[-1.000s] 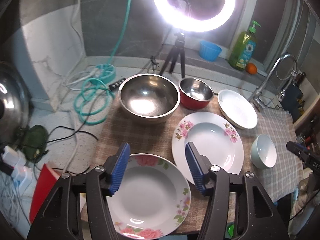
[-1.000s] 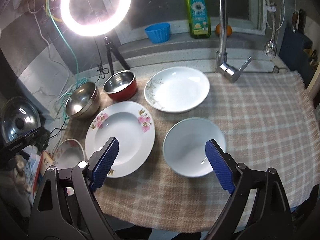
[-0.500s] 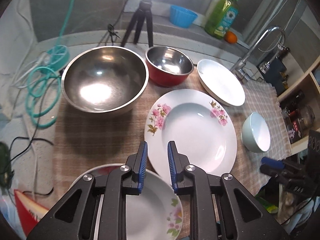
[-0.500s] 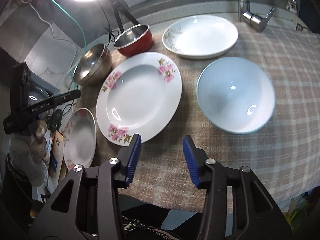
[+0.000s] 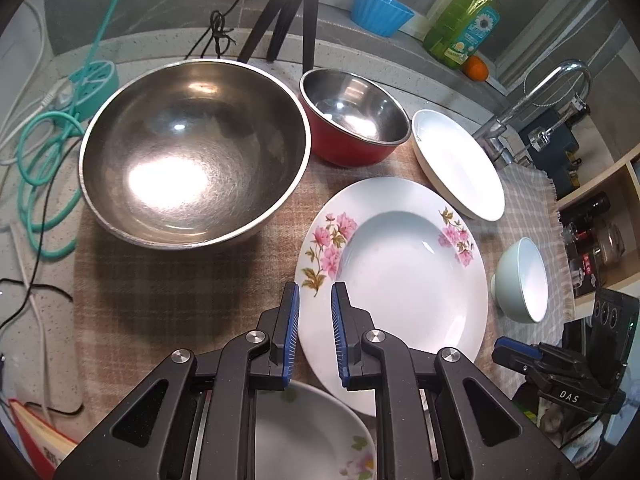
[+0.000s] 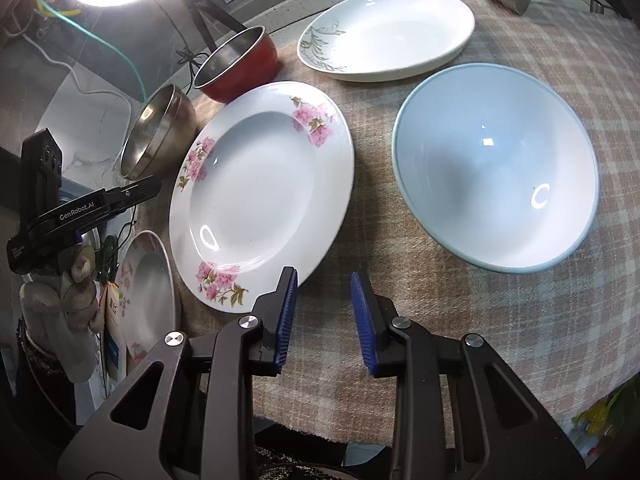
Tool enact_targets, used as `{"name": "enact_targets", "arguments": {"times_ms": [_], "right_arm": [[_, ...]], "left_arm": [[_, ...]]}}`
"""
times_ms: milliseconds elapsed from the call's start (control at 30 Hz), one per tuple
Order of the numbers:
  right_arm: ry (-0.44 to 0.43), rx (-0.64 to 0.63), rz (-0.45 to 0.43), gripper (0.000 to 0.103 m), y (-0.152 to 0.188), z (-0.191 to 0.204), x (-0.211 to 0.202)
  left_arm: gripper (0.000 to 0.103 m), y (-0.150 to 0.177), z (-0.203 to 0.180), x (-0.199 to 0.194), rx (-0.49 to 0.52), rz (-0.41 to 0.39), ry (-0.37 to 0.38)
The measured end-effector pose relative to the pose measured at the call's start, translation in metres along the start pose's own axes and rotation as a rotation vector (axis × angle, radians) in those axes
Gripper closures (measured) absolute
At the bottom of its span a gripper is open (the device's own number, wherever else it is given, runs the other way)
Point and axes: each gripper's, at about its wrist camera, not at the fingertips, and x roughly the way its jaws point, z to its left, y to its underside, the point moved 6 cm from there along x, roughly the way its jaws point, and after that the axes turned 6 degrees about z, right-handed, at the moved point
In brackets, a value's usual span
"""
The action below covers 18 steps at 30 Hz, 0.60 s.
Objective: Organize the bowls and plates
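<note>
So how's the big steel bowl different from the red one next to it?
The large steel bowl is much wider than the red bowl. The large steel bowl is bare metal outside, as the right wrist view shows, while the red bowl has a red outer wall. In the left wrist view the large steel bowl sits left of the red bowl. Both are upright, empty, with shiny steel insides.

Left gripper (image 5: 314, 332): matte black angular frame with triangular cut-outs, silver round screws at the joints, ribbed blue pads (image 5: 291, 330) on both fingers. Right gripper (image 6: 324, 318): identical build. White lettering "GenRobot.AI" on the left unit, upper left of the right wrist view; "DAS" on the right unit, lower right of the left wrist view.
</note>
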Motion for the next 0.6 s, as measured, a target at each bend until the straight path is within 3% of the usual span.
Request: {"name": "enact_targets", "arguments": {"times_ms": [600], "right_arm": [[-0.05,0.072,0.023,0.075,-0.012,-0.005,0.02]], "left_arm": [[0.089,-0.011,0.014,0.019,-0.058,0.04,0.019]]}}
